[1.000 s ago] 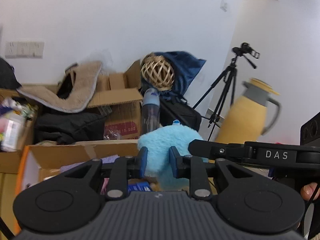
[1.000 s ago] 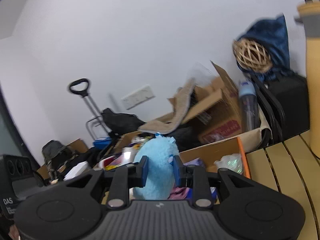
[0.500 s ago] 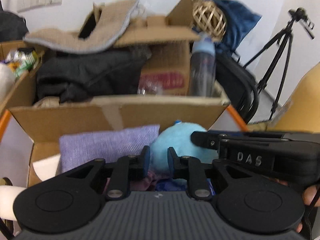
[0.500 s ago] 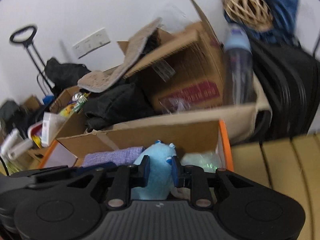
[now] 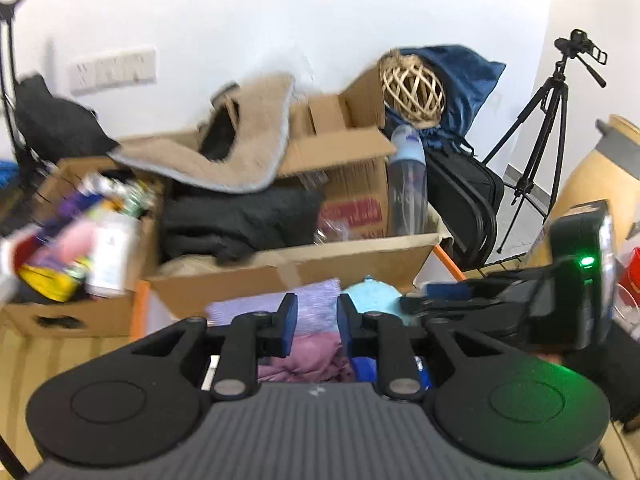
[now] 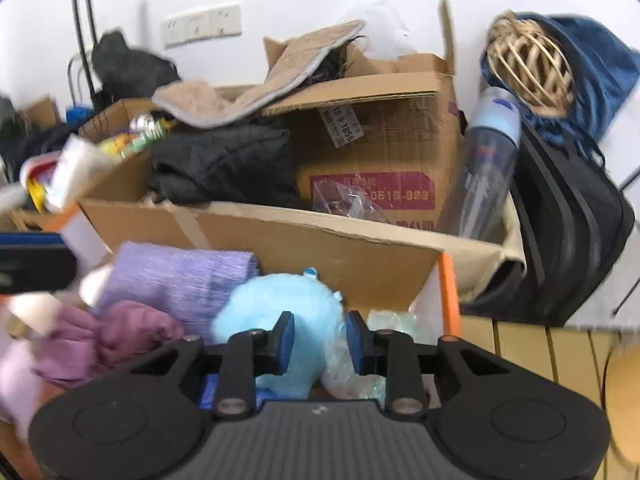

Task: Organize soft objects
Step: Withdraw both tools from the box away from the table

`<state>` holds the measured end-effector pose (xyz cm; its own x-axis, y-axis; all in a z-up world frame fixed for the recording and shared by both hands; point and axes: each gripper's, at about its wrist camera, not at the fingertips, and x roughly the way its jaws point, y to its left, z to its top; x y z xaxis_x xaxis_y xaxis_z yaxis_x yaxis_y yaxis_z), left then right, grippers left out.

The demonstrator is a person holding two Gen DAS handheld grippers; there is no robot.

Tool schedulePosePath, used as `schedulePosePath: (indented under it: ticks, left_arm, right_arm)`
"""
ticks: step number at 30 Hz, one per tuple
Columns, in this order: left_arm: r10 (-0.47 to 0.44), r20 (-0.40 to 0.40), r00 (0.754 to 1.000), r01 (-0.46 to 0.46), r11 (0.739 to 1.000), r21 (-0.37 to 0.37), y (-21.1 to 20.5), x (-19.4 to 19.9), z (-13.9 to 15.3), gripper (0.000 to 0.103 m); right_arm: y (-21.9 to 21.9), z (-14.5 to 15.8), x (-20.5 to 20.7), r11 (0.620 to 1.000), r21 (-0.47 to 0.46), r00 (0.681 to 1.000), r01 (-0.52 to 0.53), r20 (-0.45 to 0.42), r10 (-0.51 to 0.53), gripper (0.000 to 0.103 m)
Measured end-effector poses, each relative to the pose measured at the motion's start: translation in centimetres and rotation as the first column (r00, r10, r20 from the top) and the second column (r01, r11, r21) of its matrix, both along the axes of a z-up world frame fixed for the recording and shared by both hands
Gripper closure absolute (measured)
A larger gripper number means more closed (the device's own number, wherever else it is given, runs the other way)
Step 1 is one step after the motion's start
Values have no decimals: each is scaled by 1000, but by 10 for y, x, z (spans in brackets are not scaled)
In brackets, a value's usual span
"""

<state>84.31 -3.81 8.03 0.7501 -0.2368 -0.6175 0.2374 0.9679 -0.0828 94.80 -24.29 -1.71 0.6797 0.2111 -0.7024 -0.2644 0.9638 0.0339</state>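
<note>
Inside the orange-rimmed box [image 6: 447, 292], at twelve o'clock of the right gripper [image 6: 320, 336], the blue plush toy [image 6: 280, 320] is laid among cloths for storage, while both part-open claws, the left gripper [image 5: 317, 322] included, are kept empty.

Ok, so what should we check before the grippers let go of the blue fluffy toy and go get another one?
1. Blue plush toy inside the orange-edged box: ok, it lies beside the lilac cloth.
2. Right gripper has let go: cannot tell; it sits around the toy.
3. Left gripper empty: ok, only cloth shows beyond its gap.
4. Nothing snagged: cannot tell; a plastic bag lies right by the right gripper.
5. Way up and out free: ok, nothing hangs over the box.
</note>
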Motion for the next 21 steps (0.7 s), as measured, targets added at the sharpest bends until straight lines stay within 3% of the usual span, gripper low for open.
schedulePosePath:
  ticks: [3,7,10,12,17,19,20,21]
  left_arm:
    - [21,16,1000,-21,1000,15,17,-31,21,68]
    - [36,49,998,-39,998,53,38,-78,40,61]
    - [59,79,995,-63,997,51,54,-113,55,52]
    - [66,101,993,-72,996,52,60,-134,63,43]
    - [80,172,982,-84,996,18,64,-192,80,29]
    - [97,217,971,-99,995,1,63,-219,82,16]
    - [114,245,963,-117,993,-4,63,-231,80,4]
    - [129,277,952,-131,991,-10,62,-246,78,0]
  right_arm:
    - [-4,31,-31,1000,-18,999,0,43,1,68]
    - [-20,79,-82,999,-45,997,-10,71,13,63]
    - [-34,110,-117,998,-47,997,31,76,-28,51]
    - [-43,129,-145,998,-30,994,57,92,-54,50]
    - [-49,152,-207,997,0,985,83,154,-82,37]
    - [-50,154,-230,996,9,979,90,184,-90,37]
    - [-50,154,-242,995,19,975,96,200,-98,36]
    - [-49,154,-255,995,28,971,97,215,-101,36]
